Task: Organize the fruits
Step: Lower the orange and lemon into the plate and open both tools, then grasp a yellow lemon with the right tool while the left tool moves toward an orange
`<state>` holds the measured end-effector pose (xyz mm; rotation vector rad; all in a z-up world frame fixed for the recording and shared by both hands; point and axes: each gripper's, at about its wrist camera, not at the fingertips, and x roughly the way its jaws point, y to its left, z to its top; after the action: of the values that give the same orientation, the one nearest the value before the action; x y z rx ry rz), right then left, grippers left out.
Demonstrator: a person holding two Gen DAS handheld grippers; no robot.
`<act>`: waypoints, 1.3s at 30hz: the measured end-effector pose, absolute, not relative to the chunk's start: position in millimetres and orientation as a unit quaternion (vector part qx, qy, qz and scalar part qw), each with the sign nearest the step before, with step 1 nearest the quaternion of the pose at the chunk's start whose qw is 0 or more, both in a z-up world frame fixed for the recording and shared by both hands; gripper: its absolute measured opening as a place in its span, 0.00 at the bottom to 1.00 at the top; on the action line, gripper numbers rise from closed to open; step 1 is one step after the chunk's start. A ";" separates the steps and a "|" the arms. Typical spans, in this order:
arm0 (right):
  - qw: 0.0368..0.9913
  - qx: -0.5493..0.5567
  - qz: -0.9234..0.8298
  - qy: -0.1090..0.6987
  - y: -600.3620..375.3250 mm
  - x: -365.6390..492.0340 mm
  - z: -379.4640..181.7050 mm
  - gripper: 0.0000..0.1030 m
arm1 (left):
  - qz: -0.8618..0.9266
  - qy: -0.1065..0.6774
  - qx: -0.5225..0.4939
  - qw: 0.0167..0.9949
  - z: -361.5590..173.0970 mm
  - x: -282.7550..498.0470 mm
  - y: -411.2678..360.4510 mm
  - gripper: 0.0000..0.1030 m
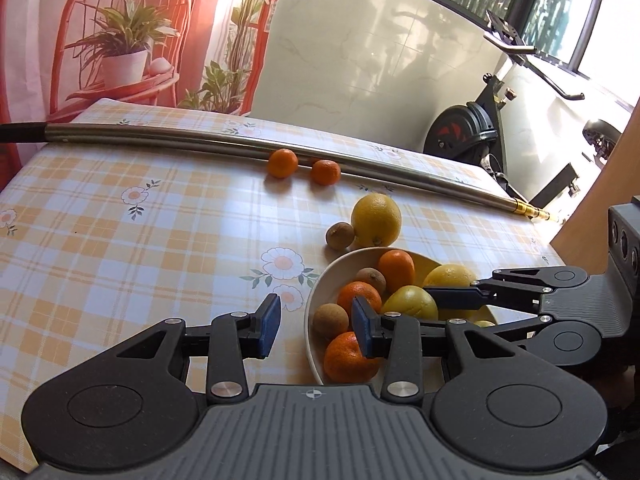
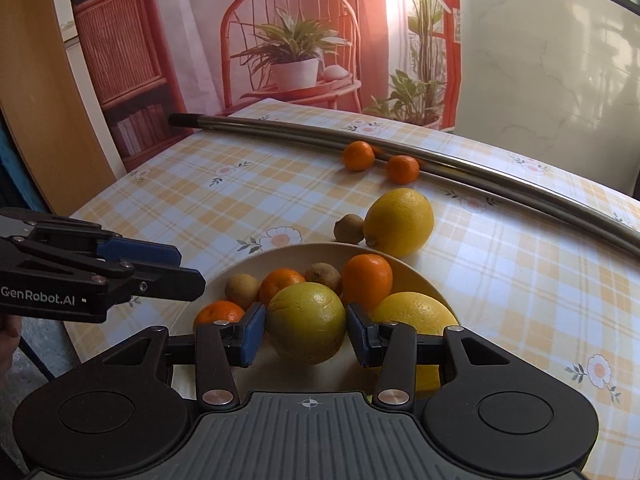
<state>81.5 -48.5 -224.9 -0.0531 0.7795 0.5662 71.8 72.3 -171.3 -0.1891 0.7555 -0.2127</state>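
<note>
Fruit mostly sits in the bowl (image 2: pixel 416 270); four pcs are loose on the tablecloth (image 2: pixel 520 280) beyond it: lemon (image 2: pixel 399 222), kiwi (image 2: pixel 349 228), two mandarins (image 2: pixel 359 155) against the far metal rod (image 2: pixel 500 178). My right gripper (image 2: pixel 306 334) brackets a yellow-green citrus (image 2: pixel 306 322), contact looks made, so I judge it grasped. Left gripper (image 1: pixel 316 324): unclenched, empty, at the bowl's left rim. Step: placing. Next: release, then reach far for the lemon.

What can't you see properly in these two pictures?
- Left wrist view: the cream round bowl's near side is hidden by the left gripper.
- Right wrist view: whether the right gripper pinches the greenish-yellow round citrus fruit; its pads merely flank it.
- Both views: the long silver metal pole's ends, cut off by picture edges.
- Who holds the grippers stays out of frame.
</note>
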 end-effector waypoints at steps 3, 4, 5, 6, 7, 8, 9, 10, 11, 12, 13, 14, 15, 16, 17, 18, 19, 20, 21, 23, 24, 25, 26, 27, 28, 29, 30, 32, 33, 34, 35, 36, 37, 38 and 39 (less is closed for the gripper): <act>0.887 -0.051 0.271 0.371 -41.0 81.8 -229.1 0.40 | -0.097 0.363 -0.098 0.921 -171.9 71.5 73.0 0.40; 0.887 -0.057 0.270 0.370 -39.1 82.2 -229.1 0.40 | -0.095 0.362 -0.097 0.922 -172.3 71.5 72.4 0.40; 0.888 -0.061 0.268 0.368 -37.6 82.8 -228.8 0.40 | -0.094 0.361 -0.098 0.923 -172.4 71.2 72.0 0.40; 0.890 -0.064 0.266 0.366 -36.5 83.7 -228.6 0.40 | -0.092 0.360 -0.099 0.923 -172.7 70.5 72.7 0.40; 0.891 -0.069 0.264 0.363 -35.8 85.6 -228.3 0.40 | -0.090 0.359 -0.102 0.923 -173.1 70.1 73.7 0.40; 0.892 -0.073 0.262 0.361 -34.6 87.1 -228.1 0.40 | -0.088 0.358 -0.104 0.924 -173.7 70.3 74.2 0.40; 0.893 -0.076 0.260 0.359 -33.7 87.6 -228.0 0.40 | -0.086 0.358 -0.108 0.924 -174.3 70.1 75.3 0.40; 0.893 -0.079 0.262 0.357 -33.6 89.8 -228.4 0.40 | -0.083 0.358 -0.111 0.923 -173.7 68.9 76.4 0.40; 0.893 -0.080 0.264 0.356 -33.6 90.0 -228.8 0.40 | -0.082 0.358 -0.114 0.923 -174.2 68.7 77.2 0.40; 0.893 -0.085 0.264 0.354 -33.0 89.5 -229.5 0.40 | -0.080 0.358 -0.117 0.923 -174.9 68.5 78.3 0.40; 0.894 -0.093 0.264 0.351 -31.2 87.7 -230.4 0.40 | -0.078 0.359 -0.119 0.922 -175.6 68.6 79.0 0.40; 0.894 -0.102 0.262 0.349 -29.3 86.0 -231.1 0.40 | -0.076 0.360 -0.121 0.922 -176.3 68.5 79.8 0.40; 0.896 -0.111 0.257 0.344 -27.0 84.3 -232.0 0.40 | -0.073 0.362 -0.123 0.921 -177.2 68.4 80.9 0.40; 0.898 -0.113 0.254 0.342 -26.4 82.8 -232.1 0.40 | -0.071 0.364 -0.124 0.920 -177.8 68.5 81.4 0.40; 0.899 -0.111 0.250 0.341 -26.3 82.1 -231.7 0.40 | -0.070 0.365 -0.126 0.920 -178.1 68.8 82.1 0.40; 0.901 -0.107 0.247 0.341 -27.0 81.4 -230.7 0.40 | -0.069 0.366 -0.129 0.919 -178.4 69.1 83.2 0.40; 0.903 -0.103 0.243 0.340 -28.3 81.0 -229.1 0.40 | -0.068 0.366 -0.131 0.919 -178.7 69.5 84.3 0.40; 0.905 -0.102 0.240 0.337 -29.5 79.8 -227.5 0.40 | -0.067 0.366 -0.133 0.919 -178.7 69.6 84.9 0.40; 0.907 -0.103 0.237 0.332 -30.7 78.2 -225.7 0.40 | -0.066 0.366 -0.135 0.918 -179.0 69.7 85.6 0.40; 0.913 -0.107 0.228 0.321 -34.0 74.5 -221.9 0.40 | -0.066 0.368 -0.137 0.917 -179.8 69.9 86.3 0.40; 0.916 -0.109 0.223 0.316 -36.3 73.1 -220.1 0.40 | -0.066 0.369 -0.139 0.917 -180.3 69.6 86.8 0.40; 0.918 -0.109 0.217 0.312 -39.2 71.6 -218.4 0.40 | -0.066 0.369 -0.140 0.917 -180.5 69.5 86.9 0.40; 0.921 -0.109 0.212 0.309 -41.5 70.8 -217.2 0.40 | -0.067 0.370 -0.140 0.916 -180.8 69.3 86.7 0.40; 0.922 -0.107 0.208 0.307 -43.9 70.4 -216.3 0.40 | -0.067 0.370 -0.141 0.916 -181.3 69.0 86.5 0.40; 0.924 -0.103 0.204 0.306 -47.0 70.1 -215.8 0.41 | -0.067 0.371 -0.141 0.916 -181.0 69.2 86.4 0.40; 0.925 -0.101 0.202 0.306 -49.0 70.1 -215.5 0.42 | -0.066 0.371 -0.141 0.916 -181.2 69.2 86.6 0.40; 0.925 -0.098 0.200 0.306 -51.1 70.0 -215.6 0.42 | -0.066 0.370 -0.141 0.916 -181.4 69.1 86.4 0.40; 0.927 -0.097 0.198 0.305 -52.2 69.8 -216.1 0.42 | -0.065 0.370 -0.141 0.916 -181.1 68.6 86.2 0.40; 0.927 -0.098 0.197 0.304 -51.8 69.2 -216.2 0.42 | -0.065 0.370 -0.141 0.916 -181.2 68.2 86.0 0.40; 0.927 -0.099 0.196 0.303 -51.1 68.6 -216.1 0.42 | -0.065 0.369 -0.141 0.916 -181.3 68.0 85.6 0.40; 0.929 -0.101 0.194 0.300 -50.7 67.2 -215.5 0.42 | -0.064 0.370 -0.141 0.916 -181.4 68.0 85.3 0.40; 0.930 -0.101 0.193 0.296 -50.8 65.8 -214.7 0.42 | -0.064 0.370 -0.141 0.916 -181.4 68.0 84.9 0.40; 0.932 -0.098 0.195 0.289 -51.9 63.8 -213.3 0.42 | -0.064 0.370 -0.140 0.916 -181.6 67.8 84.4 0.40; 0.934 -0.092 0.198 0.284 -53.7 62.4 -211.8 0.42 | -0.065 0.370 -0.140 0.916 -182.0 67.3 84.3 0.40; 0.936 -0.086 0.199 0.278 -56.3 60.2 -209.5 0.42 | -0.065 0.370 -0.139 0.916 -182.3 67.0 83.5 0.40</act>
<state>60.2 -56.3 -209.5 -0.1751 0.5682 0.4071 67.0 83.5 -182.3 -0.2862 0.7620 -0.1344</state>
